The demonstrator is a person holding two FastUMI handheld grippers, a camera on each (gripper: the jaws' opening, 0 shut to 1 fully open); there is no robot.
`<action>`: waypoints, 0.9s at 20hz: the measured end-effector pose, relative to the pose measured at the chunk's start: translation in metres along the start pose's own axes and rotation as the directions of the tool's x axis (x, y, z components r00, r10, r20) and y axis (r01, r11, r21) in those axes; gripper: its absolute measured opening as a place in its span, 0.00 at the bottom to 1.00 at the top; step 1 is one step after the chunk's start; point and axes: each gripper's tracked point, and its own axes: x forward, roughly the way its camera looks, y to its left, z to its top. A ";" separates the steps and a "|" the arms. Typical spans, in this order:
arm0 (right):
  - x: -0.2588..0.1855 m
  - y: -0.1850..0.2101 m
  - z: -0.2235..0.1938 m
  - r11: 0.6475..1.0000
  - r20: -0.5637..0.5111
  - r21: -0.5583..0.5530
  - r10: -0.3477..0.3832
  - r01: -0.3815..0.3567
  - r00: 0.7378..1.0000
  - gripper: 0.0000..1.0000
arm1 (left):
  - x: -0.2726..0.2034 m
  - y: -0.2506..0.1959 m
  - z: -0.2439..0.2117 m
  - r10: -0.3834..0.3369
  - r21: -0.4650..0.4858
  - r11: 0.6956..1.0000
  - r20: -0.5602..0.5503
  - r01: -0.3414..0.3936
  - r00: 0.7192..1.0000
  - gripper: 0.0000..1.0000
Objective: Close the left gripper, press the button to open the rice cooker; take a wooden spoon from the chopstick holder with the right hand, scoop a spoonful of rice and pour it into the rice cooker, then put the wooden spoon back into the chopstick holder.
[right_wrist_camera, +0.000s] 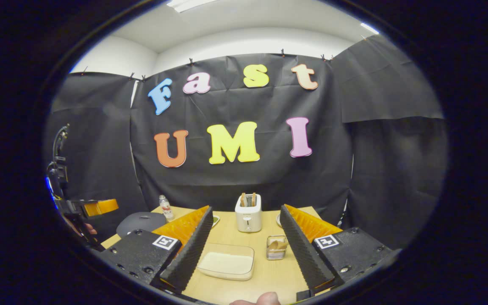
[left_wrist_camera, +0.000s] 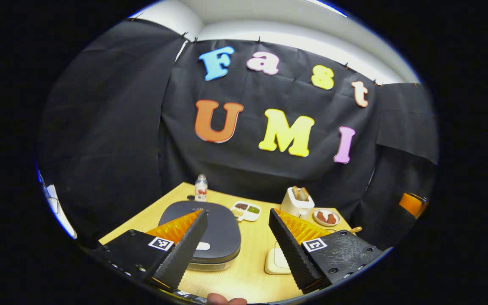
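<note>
Both my left gripper (left_wrist_camera: 237, 243) and right gripper (right_wrist_camera: 244, 250) hang wide open and empty, so I must first close the left before pressing the lidded rice cooker (left_wrist_camera: 218, 231) near the table's (left_wrist_camera: 244, 271) left edge

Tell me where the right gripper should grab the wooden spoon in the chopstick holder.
Grip the wooden spoon by its end poking above the rim of the chopstick holder, coming from above with the open right gripper. The holder's walls enclose the rest, so probably only the top is free.
</note>
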 end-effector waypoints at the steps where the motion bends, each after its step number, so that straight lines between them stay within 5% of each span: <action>1: -0.006 0.002 0.002 1.000 0.003 -0.001 -0.008 0.008 1.000 0.99 | -0.010 -0.010 0.008 -0.022 0.016 1.000 0.029 0.021 0.999 0.95; 10: -0.053 0.016 -0.011 0.999 0.008 -0.038 -0.016 0.017 1.000 1.00 | -0.101 -0.033 0.006 -0.003 0.091 0.996 0.144 -0.010 0.990 0.95; 18: -0.067 0.037 -0.004 0.999 0.012 -0.044 0.004 -0.004 1.000 1.00 | -0.119 -0.041 0.005 -0.012 0.056 0.998 0.153 0.004 0.988 0.95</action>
